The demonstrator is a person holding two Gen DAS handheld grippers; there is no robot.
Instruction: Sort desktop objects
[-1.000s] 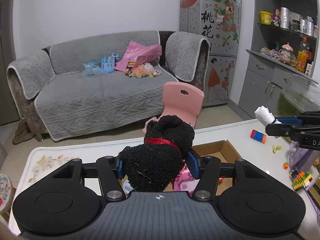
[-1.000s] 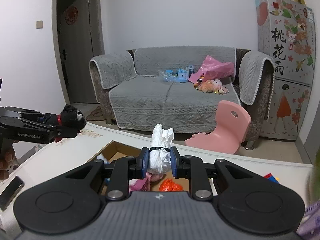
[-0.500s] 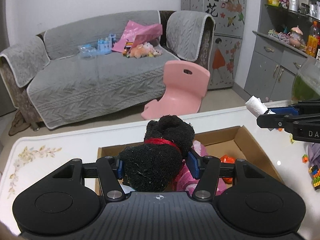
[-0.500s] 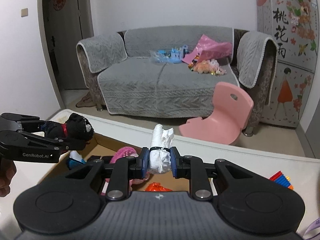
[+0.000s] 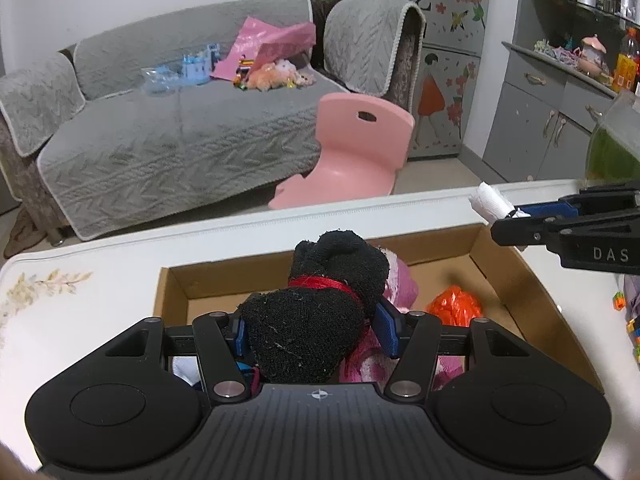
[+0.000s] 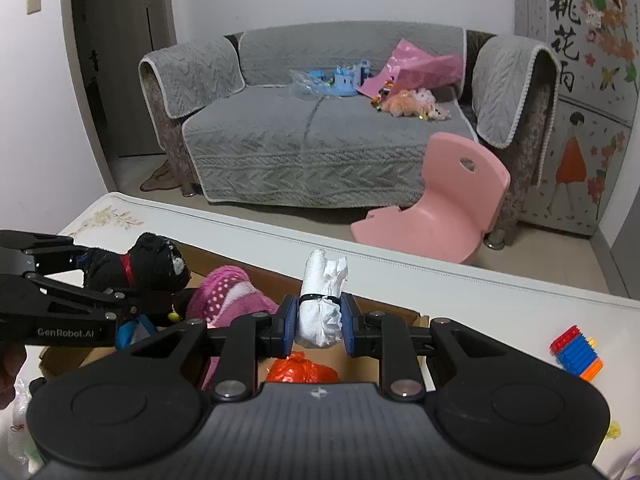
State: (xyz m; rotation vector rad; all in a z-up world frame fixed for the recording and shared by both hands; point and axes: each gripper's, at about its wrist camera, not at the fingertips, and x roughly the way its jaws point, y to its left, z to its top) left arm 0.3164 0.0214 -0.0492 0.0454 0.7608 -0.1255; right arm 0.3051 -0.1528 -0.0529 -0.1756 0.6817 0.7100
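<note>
Cardboard box [image 5: 516, 280] on the white worktop [image 5: 80, 292]: stiff, light, half filled with soft bundles. Left tongs [image 5: 316, 332] clenched on a black sock bundle [image 5: 308, 320] above the box; soft, light, squashy, probably best gripped at its thick middle. Right tongs [image 6: 318, 322] clenched on a white rolled cloth [image 6: 320, 304] over the box edge; limp, banded. Readable: "GenRobot.AI", "DAS".

Fuzzy black knit sock [image 5: 316, 316] sits between matt blue pads [image 5: 386, 330]; below, a matt cardboard box [image 5: 532, 300] holds crinkly orange, perhaps plastic, wrap [image 5: 456, 306].
</note>
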